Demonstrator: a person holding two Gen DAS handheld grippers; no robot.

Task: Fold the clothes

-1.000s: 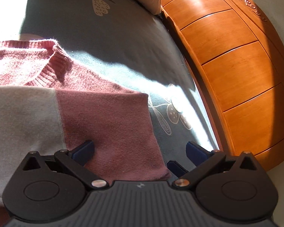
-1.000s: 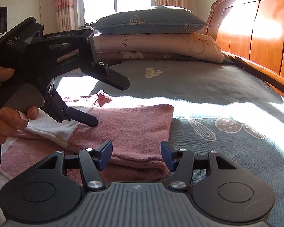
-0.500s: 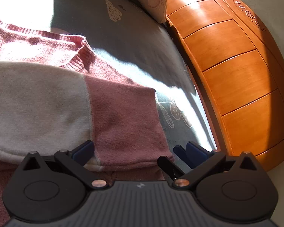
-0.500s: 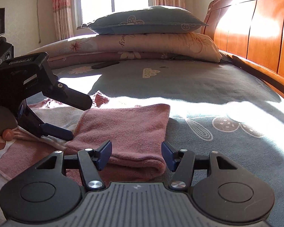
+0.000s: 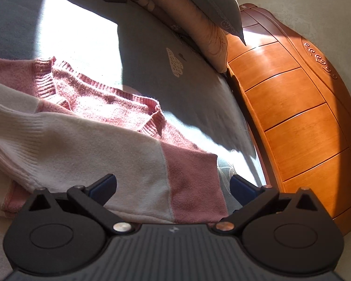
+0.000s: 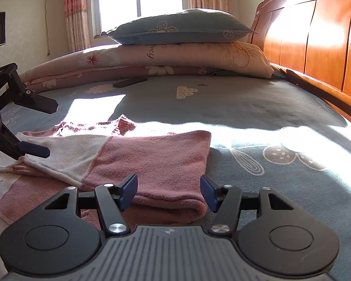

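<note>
So the pink and white sweater [image 6: 152, 161] is lying flat on the bed [image 6: 257, 117], on the blue-grey sheet with the little cartoon prints, partly in a strong patch of sun. One sleeve is folded across the body, white at the cuff end and pink toward the shoulder, and the ribbed neckline shows just behind it in the left wrist view. The right claw [image 6: 169, 194] sits low right at the near folded edge of the pink part, jaws released and standing apart with the thick fold lying between the blue pads, but the pads aren't pressing on it. The left claw [image 5: 173, 187] is over the sleeve, also released, jaws spread wide; the white-to-pink seam of the sleeve runs between its fingers and nothing is pinched. From the right wrist view you can see that left claw [image 6: 35, 128] off at the left edge, hanging just above the white cuff end with its lower finger close over the fabric; can't tell if it's actually touching. Behind the sweater, well apart, there's a stack of a floral quilt [image 6: 152, 56] with a blue pillow [image 6: 180, 27] on top, and the orange wooden headboard [image 6: 316, 35] runs along the right side.
</note>
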